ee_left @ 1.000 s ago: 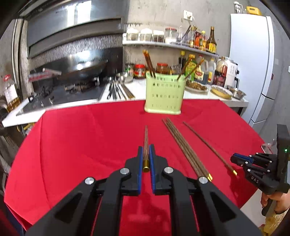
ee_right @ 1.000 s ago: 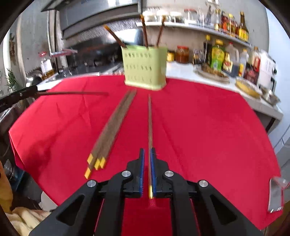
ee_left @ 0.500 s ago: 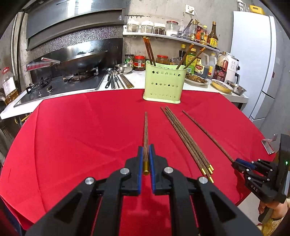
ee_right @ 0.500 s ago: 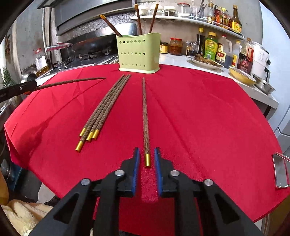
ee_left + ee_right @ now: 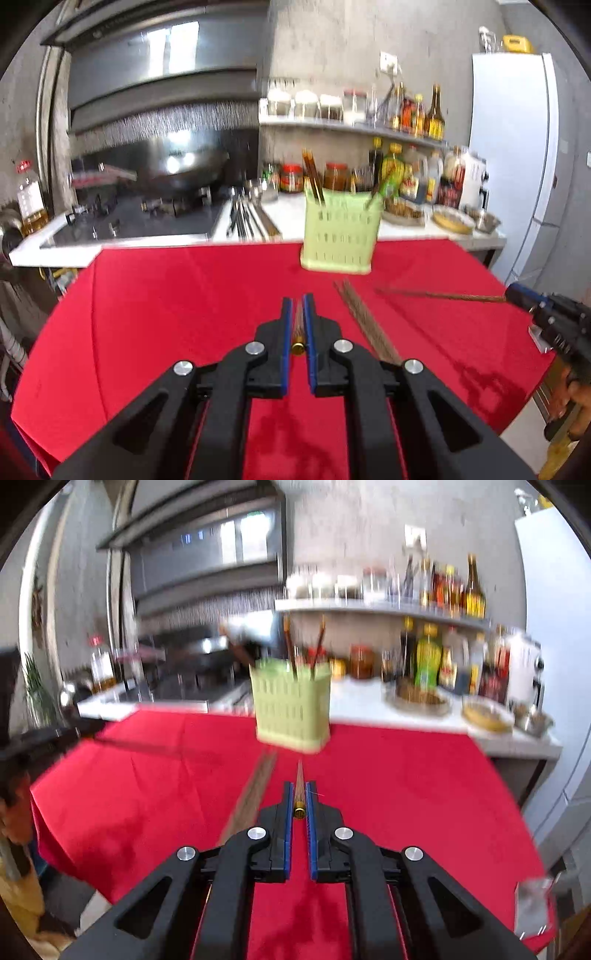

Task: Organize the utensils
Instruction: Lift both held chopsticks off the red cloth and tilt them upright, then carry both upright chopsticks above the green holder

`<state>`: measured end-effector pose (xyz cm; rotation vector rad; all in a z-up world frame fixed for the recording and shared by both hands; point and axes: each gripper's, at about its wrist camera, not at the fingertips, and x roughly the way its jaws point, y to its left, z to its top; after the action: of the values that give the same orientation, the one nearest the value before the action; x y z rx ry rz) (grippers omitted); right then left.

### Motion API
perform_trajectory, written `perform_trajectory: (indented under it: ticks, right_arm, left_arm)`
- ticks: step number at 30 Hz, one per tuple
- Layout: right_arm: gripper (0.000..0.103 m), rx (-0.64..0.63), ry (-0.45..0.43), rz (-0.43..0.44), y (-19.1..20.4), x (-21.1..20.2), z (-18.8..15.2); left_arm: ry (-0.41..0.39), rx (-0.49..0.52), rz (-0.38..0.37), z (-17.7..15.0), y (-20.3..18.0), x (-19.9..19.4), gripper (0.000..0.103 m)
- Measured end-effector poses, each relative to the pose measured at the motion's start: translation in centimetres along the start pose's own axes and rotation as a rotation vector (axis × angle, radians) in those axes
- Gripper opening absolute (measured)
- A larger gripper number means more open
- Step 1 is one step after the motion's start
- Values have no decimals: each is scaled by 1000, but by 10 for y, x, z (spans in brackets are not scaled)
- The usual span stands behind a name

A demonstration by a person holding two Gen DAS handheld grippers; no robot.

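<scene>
Jaws clamp one brown gold-capped wooden chopstick each: our left gripper (image 5: 298, 306) and right gripper (image 5: 300, 794), facing the pale green slotted plastic holder (image 5: 290, 710)

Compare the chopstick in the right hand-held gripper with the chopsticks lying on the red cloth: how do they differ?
The held chopstick is clamped in the right hand-held gripper, lifted off the red cloth; the loose chopsticks rest on it. The held chopstick is single; the loose chopsticks form a bundle. Both are dark brown wood.

A: What's under the jaws?
B: A table under a red cloth (image 5: 166, 314).
A: Anything on it?
B: A green utensil basket (image 5: 340, 236) ahead, loose chopsticks (image 5: 365, 321) just right of the left jaws.
</scene>
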<state>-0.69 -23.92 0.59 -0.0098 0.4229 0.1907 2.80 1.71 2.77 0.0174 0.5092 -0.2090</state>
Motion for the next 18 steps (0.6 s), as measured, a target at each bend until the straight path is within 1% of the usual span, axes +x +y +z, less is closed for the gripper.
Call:
perform_trajectory:
  ticks: [4,6,11,15,18]
  right_arm:
    - [7,-28,-85,-3,1,-9,38]
    - [7,-42,-103,-5,1,-6,56]
    - [7,-38,-101,-10,-5,12,79]
    - [7,-40,-97,-23,-9,26,89]
    - [8,-34,-93,-29,-11,35,91]
  left_arm:
    - [-63,-2,-4,21,1,-10,6]
    - [-87,2,-13,31,1,-13,6]
    - [-96,15,-31,49,-1,-8,6]
    - [-105,44,-48,62,-9,-2,6]
    - [-98,61,-60,68,-17,9,6]
